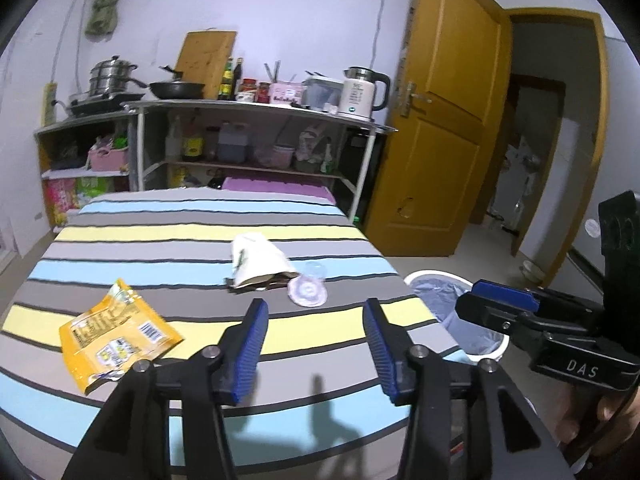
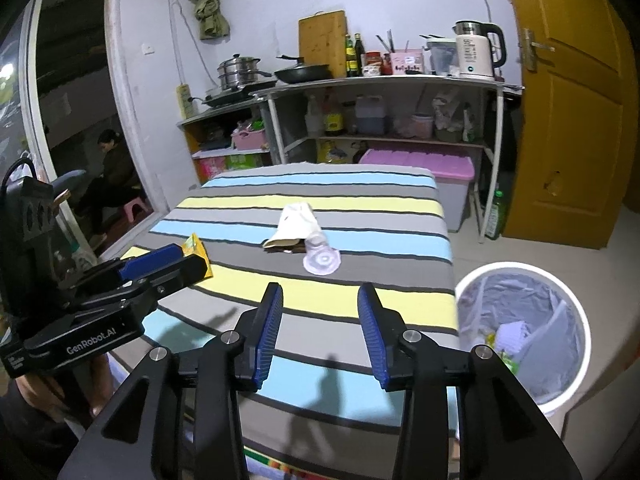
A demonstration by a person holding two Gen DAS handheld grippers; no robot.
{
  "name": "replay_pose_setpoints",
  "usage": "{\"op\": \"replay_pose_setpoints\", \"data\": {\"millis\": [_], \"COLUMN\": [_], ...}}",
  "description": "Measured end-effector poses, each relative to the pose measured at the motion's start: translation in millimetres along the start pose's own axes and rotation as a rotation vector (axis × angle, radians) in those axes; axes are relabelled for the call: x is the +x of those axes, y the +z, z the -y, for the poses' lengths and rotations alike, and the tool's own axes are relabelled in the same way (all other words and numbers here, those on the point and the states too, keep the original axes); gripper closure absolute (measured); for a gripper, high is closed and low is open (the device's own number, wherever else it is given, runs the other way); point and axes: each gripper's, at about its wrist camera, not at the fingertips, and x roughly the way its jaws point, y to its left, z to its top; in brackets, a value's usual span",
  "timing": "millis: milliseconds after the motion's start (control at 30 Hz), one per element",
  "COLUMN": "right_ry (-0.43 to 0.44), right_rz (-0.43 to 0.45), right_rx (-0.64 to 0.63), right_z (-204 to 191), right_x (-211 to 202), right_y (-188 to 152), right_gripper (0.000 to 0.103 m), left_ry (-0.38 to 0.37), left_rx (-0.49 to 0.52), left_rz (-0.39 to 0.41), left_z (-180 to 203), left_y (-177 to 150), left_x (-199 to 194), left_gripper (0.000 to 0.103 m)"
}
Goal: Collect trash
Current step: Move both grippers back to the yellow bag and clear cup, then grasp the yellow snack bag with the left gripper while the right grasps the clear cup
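the yellow snack packet (image 1: 120,336) lies flat just left of the empty, wide left gripper (image 1: 316,344), the nearer one (the right gripper (image 2: 320,332), gaping too, faces the plastic cup (image 2: 320,256)).

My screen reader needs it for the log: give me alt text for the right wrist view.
The right gripper, fingers open and empty, points over a striped bed holding a white paper bag, a clear plastic cup and a yellow snack packet. A white lined trash bin stands at right; the left gripper is at left.
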Motion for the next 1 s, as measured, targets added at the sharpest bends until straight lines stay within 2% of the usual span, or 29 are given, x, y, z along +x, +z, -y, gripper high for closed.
{"op": "replay_pose_setpoints", "data": {"millis": [267, 533, 667, 733, 1000], "right_ry": [0.016, 0.005, 0.007, 0.004, -0.019], "right_rz": [-0.032, -0.083, -0.097, -0.105, -0.135], "right_rx": [-0.027, -0.050, -0.059, -0.061, -0.055], "right_z": [-13, -26, -32, -33, -34], "right_x": [29, 65, 82, 89, 121], "right_y": [5, 14, 18, 20, 27], "right_gripper": [0.062, 0.062, 0.062, 0.062, 0.062], "left_ry": [0.063, 0.169, 0.227, 0.252, 0.293], "left_rx": [-0.008, -0.048, -0.080, -0.096, -0.107], "left_rz": [-0.007, 0.007, 0.015, 0.013, -0.049], "left_z": [-38, -92, -124, -141, -187], "left_y": [-2, 1, 2, 1, -6], "left_x": [-2, -5, -7, -7, 8], "left_gripper": [0.054, 0.054, 0.044, 0.044, 0.041]}}
